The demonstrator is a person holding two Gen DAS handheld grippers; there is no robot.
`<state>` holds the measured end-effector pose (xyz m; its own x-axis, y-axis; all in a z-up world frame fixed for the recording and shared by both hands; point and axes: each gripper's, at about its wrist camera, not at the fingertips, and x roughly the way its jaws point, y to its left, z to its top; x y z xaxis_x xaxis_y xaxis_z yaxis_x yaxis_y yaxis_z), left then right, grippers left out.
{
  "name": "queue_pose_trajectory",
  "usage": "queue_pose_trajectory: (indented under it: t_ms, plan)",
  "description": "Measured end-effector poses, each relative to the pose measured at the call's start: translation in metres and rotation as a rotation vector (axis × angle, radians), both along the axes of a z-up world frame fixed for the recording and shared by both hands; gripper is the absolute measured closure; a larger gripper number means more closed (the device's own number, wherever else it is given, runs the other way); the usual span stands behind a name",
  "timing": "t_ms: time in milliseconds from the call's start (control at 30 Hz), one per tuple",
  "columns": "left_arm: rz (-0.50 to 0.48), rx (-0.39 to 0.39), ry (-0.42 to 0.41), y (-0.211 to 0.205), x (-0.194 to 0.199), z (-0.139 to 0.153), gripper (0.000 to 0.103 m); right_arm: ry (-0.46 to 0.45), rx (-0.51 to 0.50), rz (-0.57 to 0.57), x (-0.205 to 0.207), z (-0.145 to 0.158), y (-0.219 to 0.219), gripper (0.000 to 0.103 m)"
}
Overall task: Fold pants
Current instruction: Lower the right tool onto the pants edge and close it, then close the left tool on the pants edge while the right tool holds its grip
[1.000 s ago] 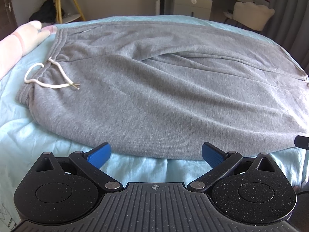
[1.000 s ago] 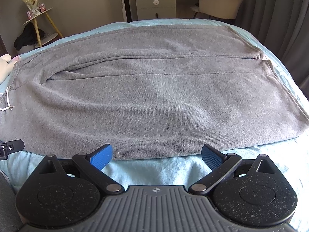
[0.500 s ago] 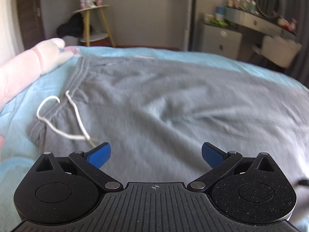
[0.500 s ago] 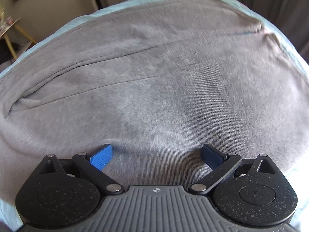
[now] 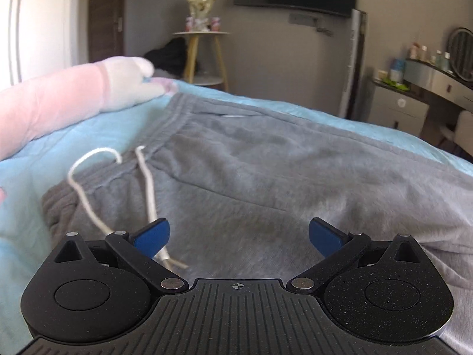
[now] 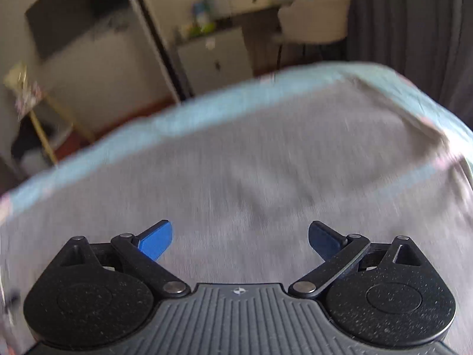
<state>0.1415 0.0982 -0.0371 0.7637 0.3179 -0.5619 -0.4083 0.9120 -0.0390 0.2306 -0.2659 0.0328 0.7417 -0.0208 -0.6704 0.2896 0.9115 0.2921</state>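
Observation:
Grey sweatpants (image 5: pixel 266 171) lie flat on a light blue bed sheet (image 5: pixel 88 136). Their waistband (image 5: pixel 165 124) and white drawstring (image 5: pixel 147 183) are at the left in the left wrist view. My left gripper (image 5: pixel 239 230) hovers open over the fabric just right of the drawstring, whose end lies by the left blue pad (image 5: pixel 152 235). In the blurred right wrist view the sweatpants (image 6: pixel 266 177) fill the frame, their far corner at the upper right. My right gripper (image 6: pixel 239 233) is above the cloth, its jaws wide and closing, with nothing pressed between the pads.
A pink and white plush toy (image 5: pixel 59 103) lies on the bed left of the waistband. Beyond the bed stand a yellow side table (image 5: pixel 201 34), a grey dresser (image 5: pixel 399 103), a white chair (image 6: pixel 313 20) and dark curtains (image 6: pixel 414 14).
Both grippers have moved in from the near bed edge over the pants. The left swung toward the waistband and drawstring. The right swung toward the leg end and rolled.

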Motion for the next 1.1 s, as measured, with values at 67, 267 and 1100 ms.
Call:
queue_pose_trajectory:
  t_ms: [67, 267, 1100]
  plan:
    - [-0.022, -0.005, 0.057, -0.001, 0.008, -0.008, 0.0, 0.011, 0.034, -0.072, 0.057, -0.003, -0.011, 0.024]
    - [-0.048, -0.005, 0.079, 0.001, 0.014, -0.019, 0.0, 0.089, 0.085, -0.383, 0.168, -0.036, -0.044, 0.041]
    - [-0.064, -0.065, 0.008, 0.007, 0.004, -0.026, 0.0, -0.088, 0.35, -0.554, -0.106, -0.085, -0.068, 0.095]
